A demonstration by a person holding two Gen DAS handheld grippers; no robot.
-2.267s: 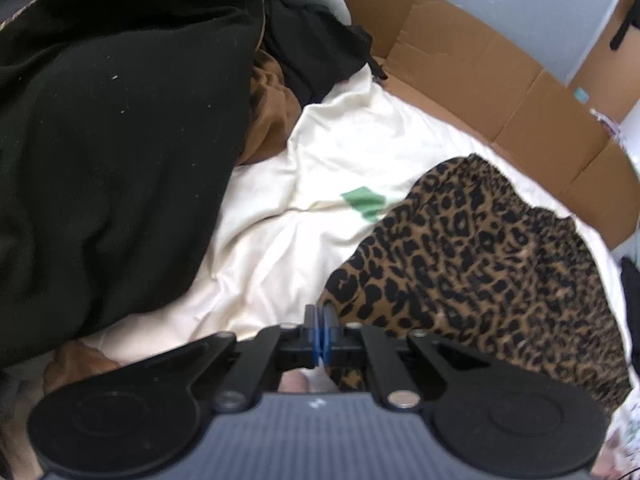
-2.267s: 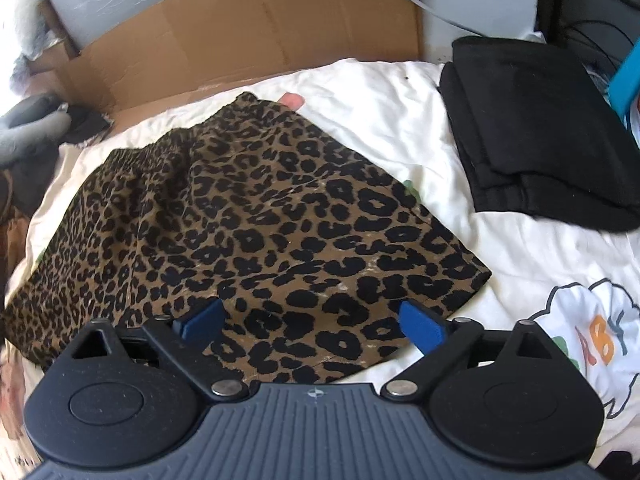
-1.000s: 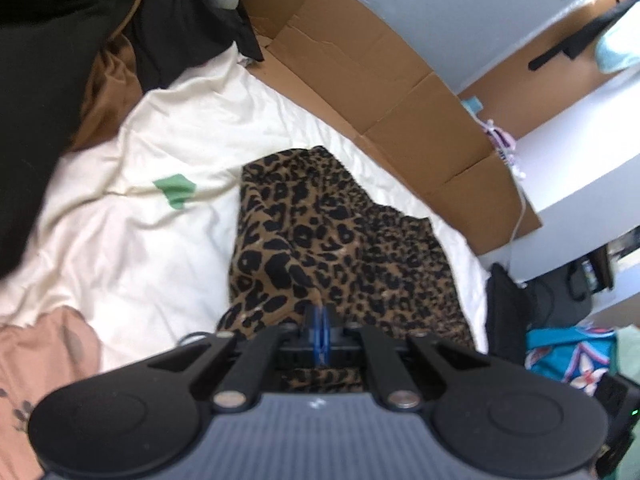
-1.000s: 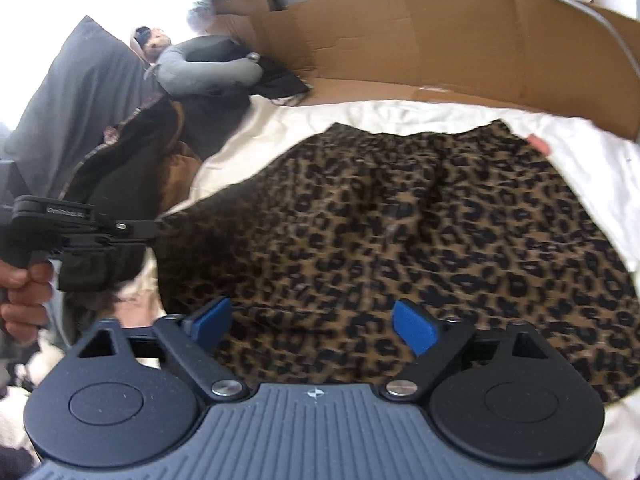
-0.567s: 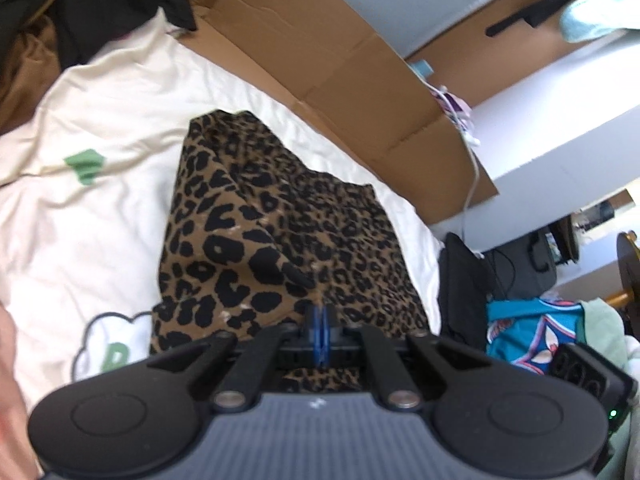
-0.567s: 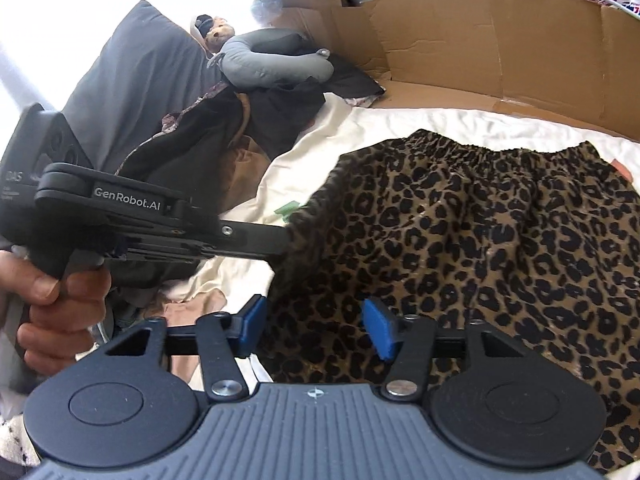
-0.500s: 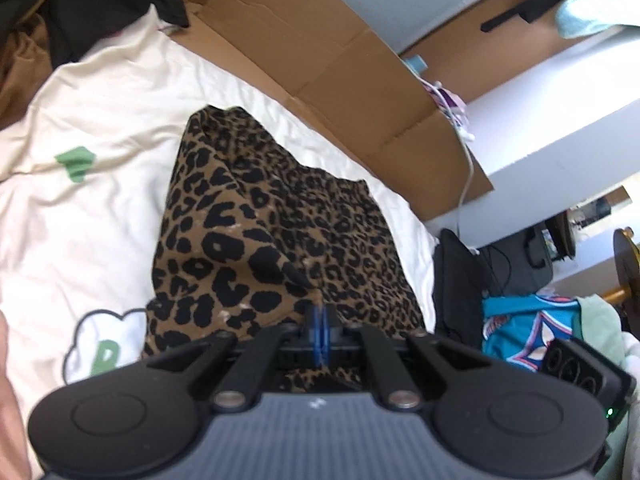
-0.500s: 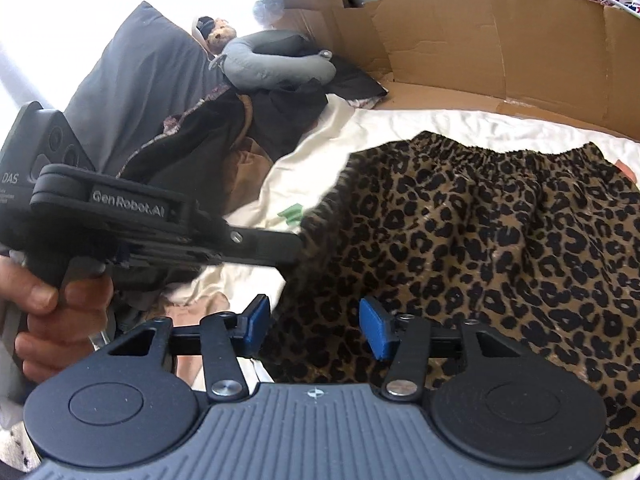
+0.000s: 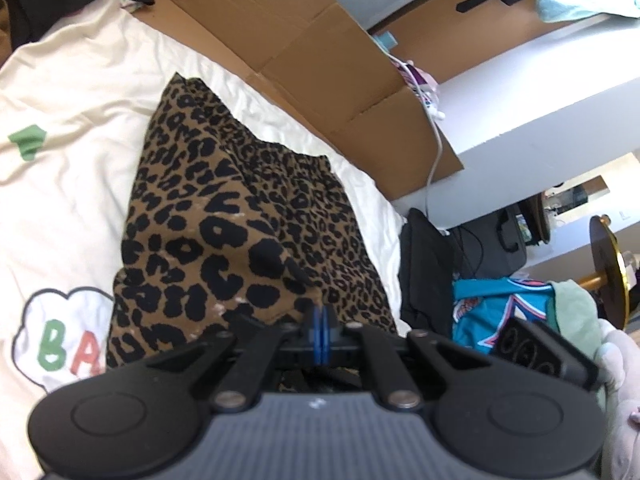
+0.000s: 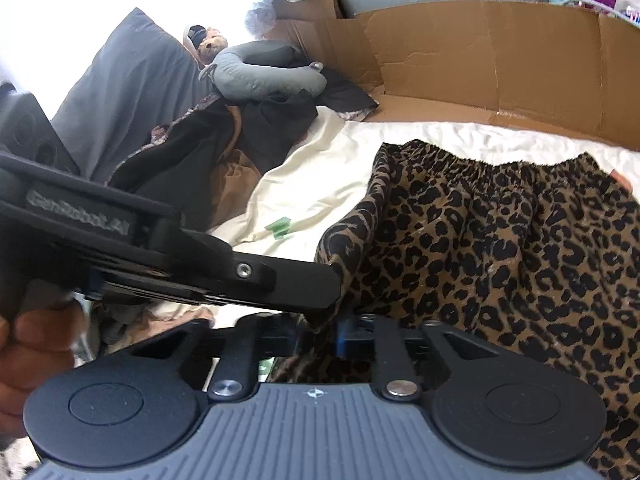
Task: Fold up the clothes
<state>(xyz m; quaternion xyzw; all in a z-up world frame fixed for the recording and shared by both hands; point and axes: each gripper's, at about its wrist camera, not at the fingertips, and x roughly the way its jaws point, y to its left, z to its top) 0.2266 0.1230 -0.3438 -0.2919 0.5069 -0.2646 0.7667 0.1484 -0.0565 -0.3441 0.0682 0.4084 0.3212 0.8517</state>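
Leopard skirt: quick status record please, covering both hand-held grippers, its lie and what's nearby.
garment: leopard skirt, on white bedding
left hand-held gripper: shut on the skirt's edge
right hand-held gripper: nearly closed around a skirt fold, grip unclear
fold state: left side lifted and drawn across the rest
waistband: far side, towards the cardboard
nearby: black clothes

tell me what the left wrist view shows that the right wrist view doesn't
Only the left wrist view shows the teal jersey, the folded black garment at the bed's edge and the cloud print on the sheet. Only the right wrist view shows the grey neck pillow, the dark pillow and the left claw from the side, pinching fabric. Both show the leopard-print skirt and the cardboard.
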